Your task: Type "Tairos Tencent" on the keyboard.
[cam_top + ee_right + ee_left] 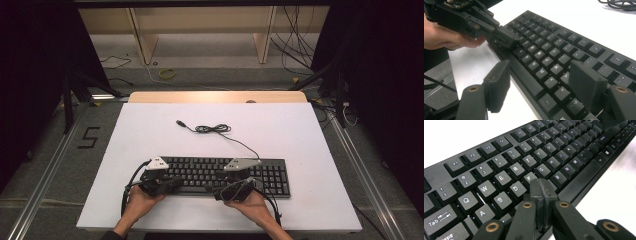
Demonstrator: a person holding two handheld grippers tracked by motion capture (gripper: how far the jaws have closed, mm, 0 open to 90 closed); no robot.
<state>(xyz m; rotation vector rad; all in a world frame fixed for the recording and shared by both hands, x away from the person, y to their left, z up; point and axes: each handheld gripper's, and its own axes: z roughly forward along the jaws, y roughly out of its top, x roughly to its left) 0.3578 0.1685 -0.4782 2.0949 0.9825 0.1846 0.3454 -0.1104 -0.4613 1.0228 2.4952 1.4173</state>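
Note:
A black keyboard (220, 175) lies near the front of the white table top (150, 130), its cable (215, 129) coiled loosely behind it with the plug lying free. My left gripper (176, 182) is shut with nothing between its jaws. In the left gripper view its closed tip (541, 186) rests over the keys (524, 162) just below F and D. My right gripper (220, 189) is open; in its own view its jaws (540, 72) straddle the keyboard's front edge (524, 77) by the space bar. The left gripper (506, 36) appears farther off there, tip on the keys.
A person's hands hold both grippers at the table's front edge (220, 227). Bare white surface lies behind and to both sides of the keyboard. Beyond the table are a wooden shelf frame (145, 40), loose cables (295, 45) on the floor and dark stands at both sides.

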